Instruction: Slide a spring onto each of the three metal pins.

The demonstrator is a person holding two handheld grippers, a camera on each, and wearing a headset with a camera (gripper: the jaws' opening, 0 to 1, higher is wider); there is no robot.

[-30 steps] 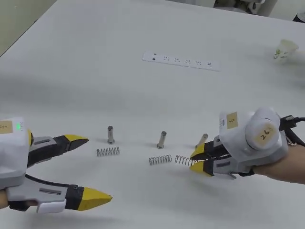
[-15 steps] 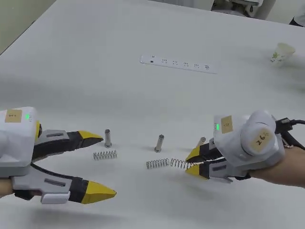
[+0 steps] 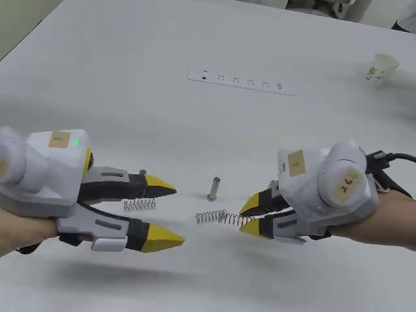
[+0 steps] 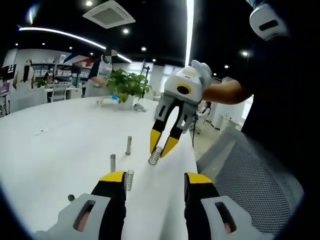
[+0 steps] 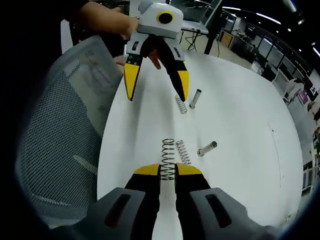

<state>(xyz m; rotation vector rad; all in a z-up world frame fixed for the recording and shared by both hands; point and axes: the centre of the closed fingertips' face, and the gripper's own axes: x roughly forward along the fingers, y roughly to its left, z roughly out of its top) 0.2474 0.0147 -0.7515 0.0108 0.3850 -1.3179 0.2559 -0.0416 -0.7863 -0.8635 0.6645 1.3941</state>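
Just off the desk's [image 3: 130, 78] near edge, a mesh chair back [image 4: 250, 175] is showing in both gripper views. Over the left part of that edge, the left gripper [image 3: 175, 214] is hovering with its jaws spread wide and nothing between them. In the head view the left spring [image 3: 138, 205] is lying flat on the desk, showing in the gap between those jaws.

Over the right part of the edge, the right gripper [image 3: 246, 219] is pinching one end of the held spring [image 5: 168, 159] between its nearly closed yellow tips. That spring is sticking out leftward from them, low over the desk, and I cannot tell whether its free end is touching the surface. The middle spring [image 3: 208, 216] is lying flat just beside it.

A little farther from the near edge, the three pins are standing in a row running along it. The left pin [image 5: 194, 98] is standing close behind the left gripper's far jaw. The middle pin [image 3: 213, 188] is standing upright between the two grippers, its shaft bare. The right pin [image 4: 128, 145] is standing just behind the right gripper's tips.

Farther on, around the desk's middle, a white power strip [image 3: 240, 82] is lying flat. Toward the far right corner, a pale paper cup [image 3: 380, 66] is sitting well apart from everything else.
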